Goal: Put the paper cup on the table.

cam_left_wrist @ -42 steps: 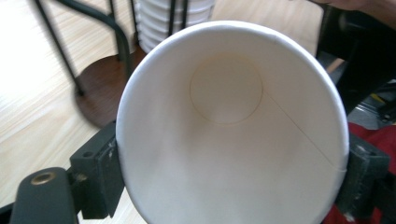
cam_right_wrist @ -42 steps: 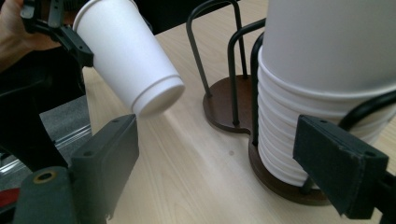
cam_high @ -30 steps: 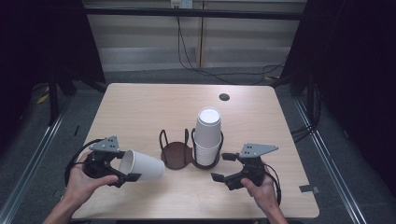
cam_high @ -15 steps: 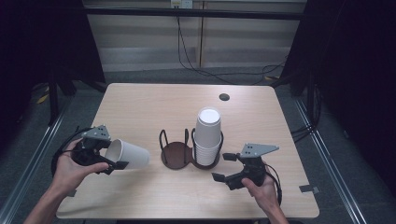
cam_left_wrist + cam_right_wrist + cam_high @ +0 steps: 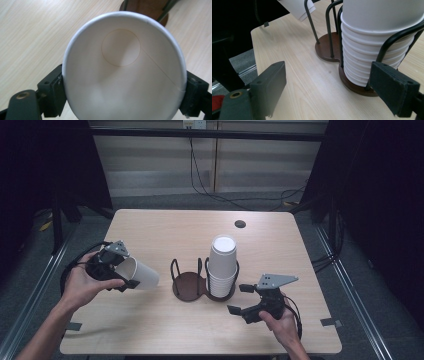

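Left gripper (image 5: 131,273) fingers clamp cup (image 5: 142,274) | right gripper (image 5: 241,299) fingers wide, empty

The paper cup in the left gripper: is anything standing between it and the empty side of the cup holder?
Nothing visible blocks it. The paper cup lies sideways in the left gripper, with bare table between it and the empty ring of the cup holder. The cup stack fills the other ring.

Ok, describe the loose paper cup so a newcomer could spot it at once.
Start at the wooden table and find the dark two-ring cup holder near its middle. Left of it, the left gripper holds a single white paper cup. Unlike the upside-down stack of cups in the holder, it lies sideways, alone.
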Available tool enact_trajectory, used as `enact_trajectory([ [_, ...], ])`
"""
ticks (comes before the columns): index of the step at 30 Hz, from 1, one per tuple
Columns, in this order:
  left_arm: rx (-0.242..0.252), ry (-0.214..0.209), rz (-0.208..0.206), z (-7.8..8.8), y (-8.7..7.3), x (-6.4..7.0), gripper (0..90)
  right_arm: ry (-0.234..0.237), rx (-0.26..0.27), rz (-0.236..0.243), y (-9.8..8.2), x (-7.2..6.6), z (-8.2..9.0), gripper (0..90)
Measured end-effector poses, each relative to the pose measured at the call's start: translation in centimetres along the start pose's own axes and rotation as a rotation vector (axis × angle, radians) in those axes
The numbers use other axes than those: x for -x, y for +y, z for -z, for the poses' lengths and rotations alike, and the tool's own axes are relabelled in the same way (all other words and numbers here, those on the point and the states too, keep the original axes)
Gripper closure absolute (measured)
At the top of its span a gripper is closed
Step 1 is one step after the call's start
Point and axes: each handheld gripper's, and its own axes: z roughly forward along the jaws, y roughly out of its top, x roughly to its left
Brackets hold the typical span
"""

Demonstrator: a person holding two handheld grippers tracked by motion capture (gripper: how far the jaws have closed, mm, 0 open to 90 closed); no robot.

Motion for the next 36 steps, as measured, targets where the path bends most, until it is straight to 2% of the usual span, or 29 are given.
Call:
enact_trajectory([
  [3, -0.029, 0.003, 0.012, -0.2, 0.7, -0.5, 14.2, 0.002, -0.01, -0.008, -0.1, 0.1, -0.1, 14.7],
  [4, -0.045, 0.027, -0.004, -0.3, 1.0, -0.6, 14.2, 0.003, -0.01, -0.007, -0.1, 0.1, -0.2, 14.7],
  [5, -0.061, 0.031, 0.002, -0.6, 1.5, -0.8, 14.2, -0.001, -0.015, -0.002, -0.1, -0.1, -0.3, 14.7],
  [8, -0.065, 0.028, 0.006, -0.8, 1.9, -1.0, 14.2, 0.002, -0.017, 0.003, -0.1, -0.1, -0.4, 14.7],
  [11, -0.066, 0.046, -0.007, -0.7, 2.6, -1.3, 13.7, 0.001, -0.018, 0.002, -0.1, -0.2, -0.4, 14.7],
  [12, -0.086, 0.06, -0.025, -0.8, 3.1, -1.2, 13.5, -0.004, -0.015, 0.0, -0.1, -0.1, -0.4, 14.8],
  [15, -0.097, 0.056, -0.034, -1.2, 3.4, -1.1, 13.6, -0.016, -0.005, 0.002, 0.0, -0.2, -0.2, 14.8],
  [16, -0.12, 0.049, -0.041, -1.6, 3.9, -0.9, 13.6, -0.016, 0.001, -0.001, 0.0, -0.2, -0.1, 14.8],
  [19, -0.141, 0.046, -0.049, -2.1, 4.2, -1.0, 13.6, -0.016, 0.0, -0.003, -0.1, -0.2, -0.1, 14.8],
  [20, -0.162, 0.043, -0.043, -2.7, 4.6, -1.2, 13.5, -0.017, -0.004, -0.001, -0.1, -0.2, -0.2, 14.8],
  [22, -0.172, 0.031, -0.021, -3.2, 4.7, -1.4, 13.5, -0.023, -0.009, 0.005, -0.1, -0.2, -0.2, 14.8],
  [23, -0.172, 0.031, -0.021, -3.2, 4.7, -1.4, 13.5, -0.023, -0.009, 0.005, -0.1, -0.2, -0.2, 14.8],
  [24, -0.202, 0.032, -0.024, -3.8, 4.9, -1.7, 13.5, -0.023, -0.006, 0.005, -0.1, -0.2, -0.2, 14.8],
  [26, -0.209, 0.024, -0.009, -4.4, 5.1, -1.9, 13.5, -0.032, -0.002, 0.005, -0.1, -0.2, -0.2, 14.9],
  [28, -0.235, 0.02, -0.006, -4.9, 5.4, -2.0, 13.4, -0.039, 0.009, 0.002, -0.1, -0.1, -0.1, 14.9],
  [29, -0.251, 0.02, -0.019, -5.2, 5.6, -2.0, 13.3, -0.043, 0.006, 0.0, -0.1, -0.1, -0.1, 14.9],
  [31, -0.257, 0.029, -0.023, -5.9, 5.9, -1.6, 12.6, -0.05, 0.008, -0.007, -0.1, 0.0, -0.1, 14.8],
  [34, -0.275, 0.032, -0.05, -6.7, 6.4, -0.9, 12.2, -0.047, 0.007, -0.011, -0.2, 0.0, -0.2, 14.8],
  [36, -0.261, 0.04, -0.036, -7.0, 6.6, -0.8, 11.3, -0.047, 0.003, -0.009, -0.2, -0.1, -0.2, 14.8],
])
